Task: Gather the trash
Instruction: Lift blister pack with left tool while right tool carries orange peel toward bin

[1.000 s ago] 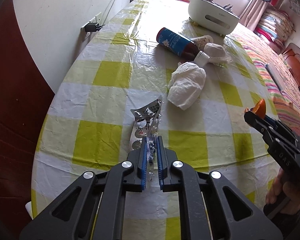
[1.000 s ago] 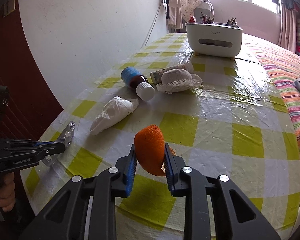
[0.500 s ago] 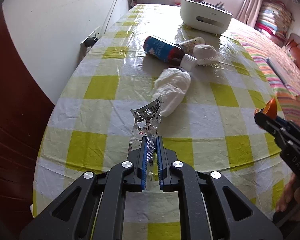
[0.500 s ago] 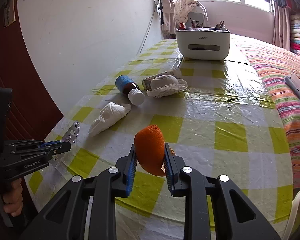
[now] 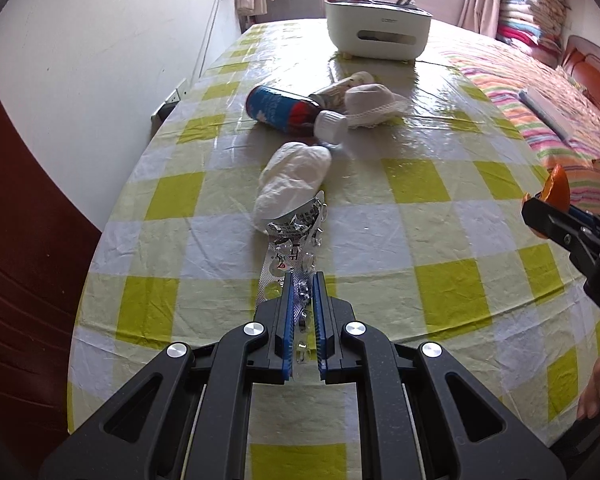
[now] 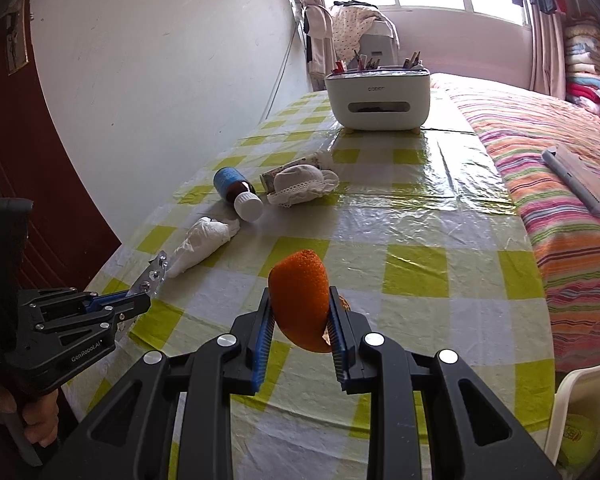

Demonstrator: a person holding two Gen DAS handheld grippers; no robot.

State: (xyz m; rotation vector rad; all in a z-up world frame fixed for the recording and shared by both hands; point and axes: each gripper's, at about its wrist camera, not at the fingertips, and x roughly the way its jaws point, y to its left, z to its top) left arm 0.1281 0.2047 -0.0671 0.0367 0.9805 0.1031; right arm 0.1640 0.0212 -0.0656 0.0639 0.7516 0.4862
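While both hands draw back from the far end of the table (image 5: 452, 288), more of the checked cloth comes into view than a second ago, and the things left on it look farther away. On the left side, the left gripper (image 5: 301, 280) stays clenched on the empty blister pack (image 5: 296, 240); the foil sheet stands up between the blue pads and is lifted clear of the cloth. Just behind it, the crumpled white tissue (image 5: 292, 186) lies on the table, untouched. Further back are the brown bottle (image 5: 292, 110) with its white cap, a small tube and a white lace cloth (image 5: 374, 102), all close together, and then the white organizer box (image 5: 376, 34). On the right side, the right gripper (image 6: 300, 308) is closed on the orange peel (image 6: 298, 296), which it carries above the cloth.

I judge that two pieces of trash are now collected and both hands are retreating to carry them to a bin, which is not visible. The tissue seems the next piece to collect.
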